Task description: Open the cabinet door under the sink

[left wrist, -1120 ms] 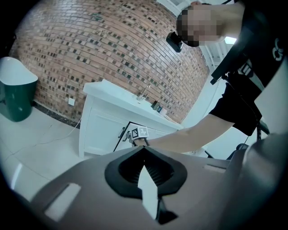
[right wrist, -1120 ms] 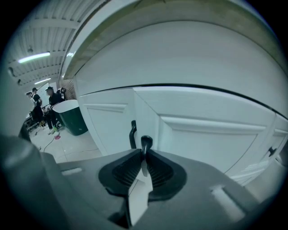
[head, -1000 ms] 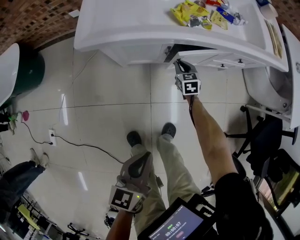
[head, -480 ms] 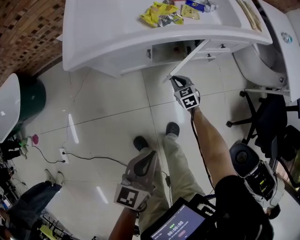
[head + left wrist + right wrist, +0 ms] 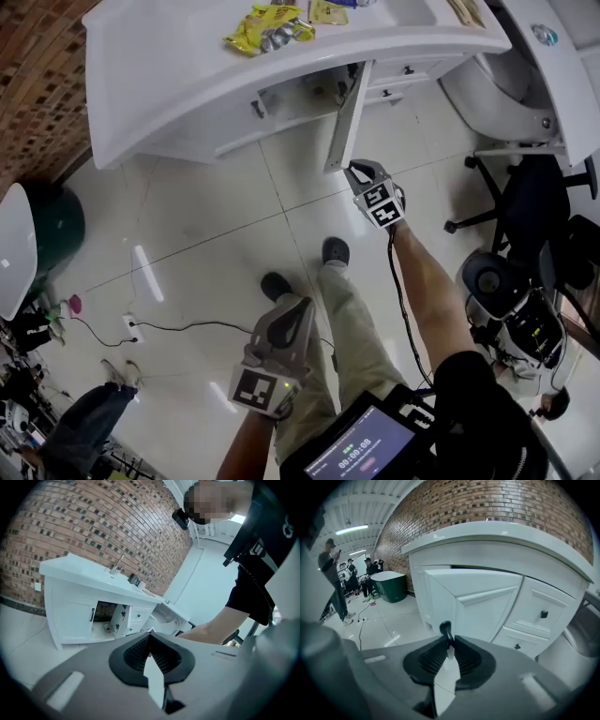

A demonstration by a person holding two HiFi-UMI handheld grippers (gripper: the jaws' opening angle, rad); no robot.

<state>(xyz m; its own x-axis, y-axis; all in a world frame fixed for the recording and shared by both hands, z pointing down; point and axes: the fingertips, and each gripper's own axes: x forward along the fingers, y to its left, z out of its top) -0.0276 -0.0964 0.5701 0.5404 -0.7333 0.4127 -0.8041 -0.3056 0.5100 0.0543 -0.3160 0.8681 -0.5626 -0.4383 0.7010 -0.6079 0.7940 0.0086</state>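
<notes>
The white sink cabinet [image 5: 178, 122] stands at the top of the head view. Its door [image 5: 349, 111] juts out towards me, swung well away from the dark opening. My right gripper [image 5: 354, 170] is at the door's free edge. In the right gripper view the right gripper [image 5: 447, 637] is shut on the door's small black handle [image 5: 446, 628], with the panelled door [image 5: 478, 599] just beyond. My left gripper [image 5: 287, 317] hangs low over the floor near my legs, far from the cabinet. In its own view the left gripper [image 5: 149, 645] is shut and holds nothing.
Snack packets [image 5: 267, 28] lie on the countertop. Two drawers with black knobs [image 5: 543, 614] sit right of the door. A dark green bin [image 5: 58, 230] stands left, an office chair [image 5: 530, 220] right. A cable and socket [image 5: 131, 326] lie on the tiles. People [image 5: 333, 581] stand far off.
The cabinet door has swung from nearly closed to wide open, drawn out by my right gripper on its handle. My view has shifted back from the cabinet. The left gripper stays low.
</notes>
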